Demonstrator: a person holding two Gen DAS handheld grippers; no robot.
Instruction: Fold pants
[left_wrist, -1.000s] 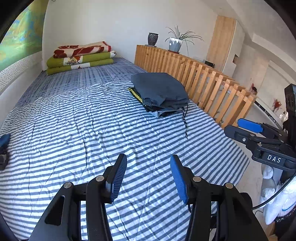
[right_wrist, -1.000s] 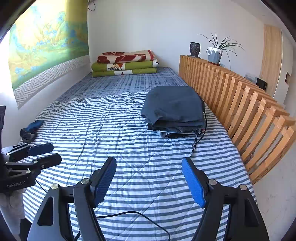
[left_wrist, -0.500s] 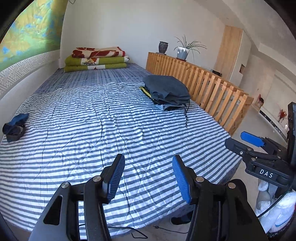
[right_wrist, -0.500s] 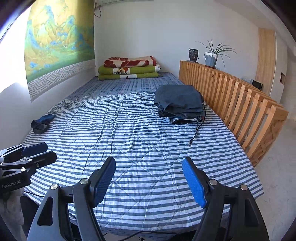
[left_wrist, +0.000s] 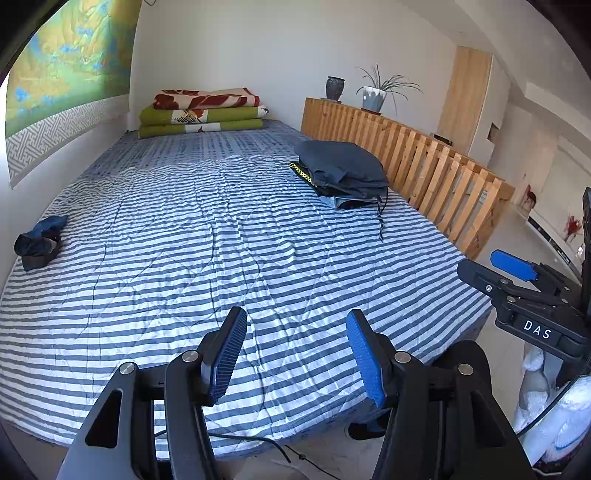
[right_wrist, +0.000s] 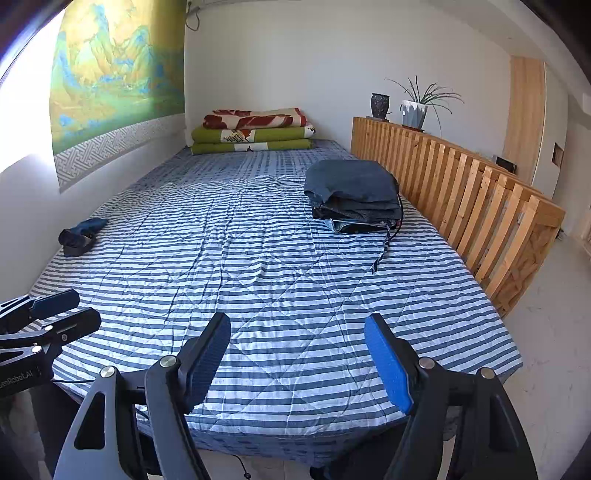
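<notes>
A stack of folded dark blue-grey pants (left_wrist: 343, 170) (right_wrist: 354, 184) lies on the striped bed near the wooden rail, with a drawstring (right_wrist: 384, 247) trailing toward me. My left gripper (left_wrist: 295, 317) hangs over the foot of the bed, far from the stack; its jaws are opening with nothing between them. My right gripper (right_wrist: 297, 321) is beside it, open and empty, also well short of the stack. Each gripper shows in the other's view: the right gripper (left_wrist: 513, 264) at the right edge, the left gripper (right_wrist: 55, 306) at the left edge.
A small crumpled dark garment (left_wrist: 38, 240) (right_wrist: 79, 234) lies by the bed's left edge near the wall. A slatted wooden rail (right_wrist: 461, 195) runs along the right side, with two pots on it. Folded blankets (left_wrist: 203, 114) sit at the far end. A cable lies on the floor below.
Both grippers have drawn back from the pants stack to the foot of the bed, so the bed's near edge and the floor now show. The left jaws stand slightly wider.
</notes>
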